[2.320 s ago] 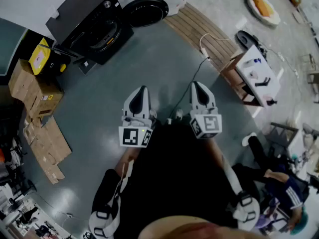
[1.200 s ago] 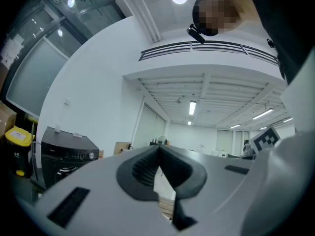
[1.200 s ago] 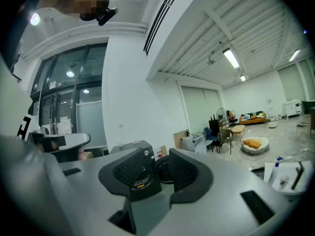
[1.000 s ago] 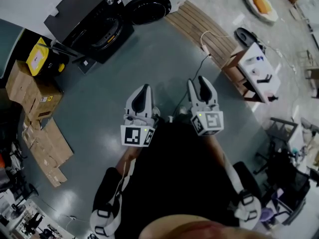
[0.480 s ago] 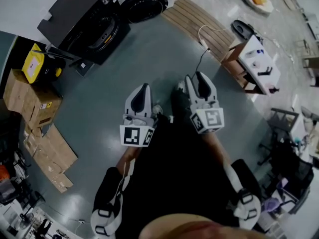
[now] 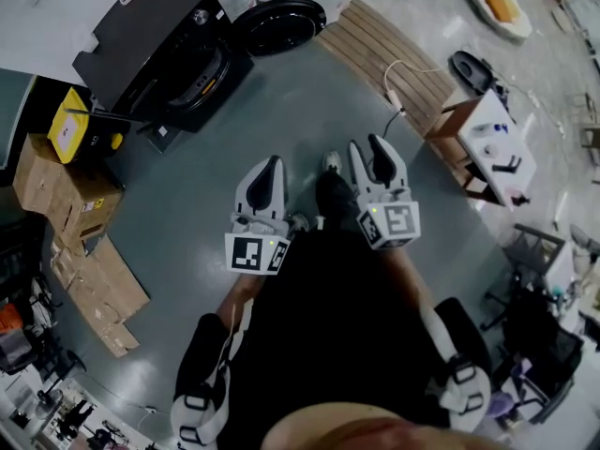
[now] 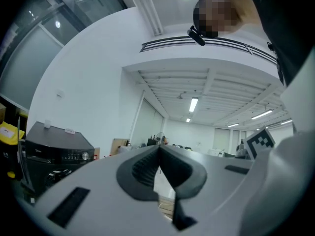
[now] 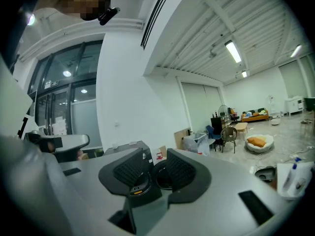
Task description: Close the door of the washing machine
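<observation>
The black washing machine (image 6: 159, 50) stands at the upper left of the head view, with its round door (image 6: 278, 23) swung open to its right. Both grippers are held in front of the person, well short of the machine. My left gripper (image 6: 268, 169) is shut, its pads meeting at the tip with nothing between them. My right gripper (image 6: 368, 148) is open and holds nothing. The left gripper view has the machine (image 7: 54, 151) at the far left. In the right gripper view the machine (image 8: 125, 149) and the dark ring of its door (image 8: 160, 177) show between the jaws.
Cardboard boxes (image 6: 61, 181) and a yellow case (image 6: 70, 125) stand left of the machine, and flattened cardboard (image 6: 94, 279) lies nearer. A wooden pallet (image 6: 375, 45), a cable (image 6: 398, 101) and a small white table (image 6: 487, 139) are on the right. The person's dark shoe (image 6: 333, 193) is between the grippers.
The person has stepped forward: a dark shoe has come out between the grippers, and the floor has slid back in the view. Both grippers hold the same pose.
</observation>
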Demonstrator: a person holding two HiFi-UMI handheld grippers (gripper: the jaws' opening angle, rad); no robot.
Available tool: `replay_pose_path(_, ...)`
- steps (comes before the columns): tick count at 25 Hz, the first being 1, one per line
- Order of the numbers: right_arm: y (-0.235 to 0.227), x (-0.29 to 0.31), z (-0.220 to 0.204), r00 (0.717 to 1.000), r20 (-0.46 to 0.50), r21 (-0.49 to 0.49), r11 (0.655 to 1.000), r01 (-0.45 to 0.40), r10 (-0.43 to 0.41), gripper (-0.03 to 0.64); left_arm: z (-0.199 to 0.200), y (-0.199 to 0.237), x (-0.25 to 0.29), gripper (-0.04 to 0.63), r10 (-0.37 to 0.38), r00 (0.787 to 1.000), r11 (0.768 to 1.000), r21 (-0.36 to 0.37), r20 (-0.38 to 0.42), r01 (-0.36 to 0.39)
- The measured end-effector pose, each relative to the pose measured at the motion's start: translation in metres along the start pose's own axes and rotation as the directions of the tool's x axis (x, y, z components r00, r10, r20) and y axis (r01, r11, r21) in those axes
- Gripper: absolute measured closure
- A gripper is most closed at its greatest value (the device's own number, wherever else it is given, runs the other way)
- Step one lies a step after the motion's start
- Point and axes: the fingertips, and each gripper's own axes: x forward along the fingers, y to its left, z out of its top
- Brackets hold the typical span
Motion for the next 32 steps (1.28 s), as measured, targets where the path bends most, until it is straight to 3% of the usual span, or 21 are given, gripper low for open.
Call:
replay_pose_path(14,-0.128,0.139,0.051,0.995,-0.016,-0.006,0.996,-0.094,0.094,0.474,0.026,0.0,0.177,0.589,0.08,0.996,0.997,0.018,0.026,-0.08)
replay_pose_path(18,-0.149,0.164,0.054,0.994,-0.041,0.004,0.995,-0.099,0.099,0.474,0.025,0.006,0.206,0.589,0.107,0.994,0.994,0.009,0.016,-0.108)
replay_pose_path(32,-0.203,0.285,0.046,0.989,-0.092,0.01,0.994,-0.111,0.112,0.474,0.007,0.056,0.318,0.589,0.081,0.997,0.997,-0.006,-0.02,-0.081)
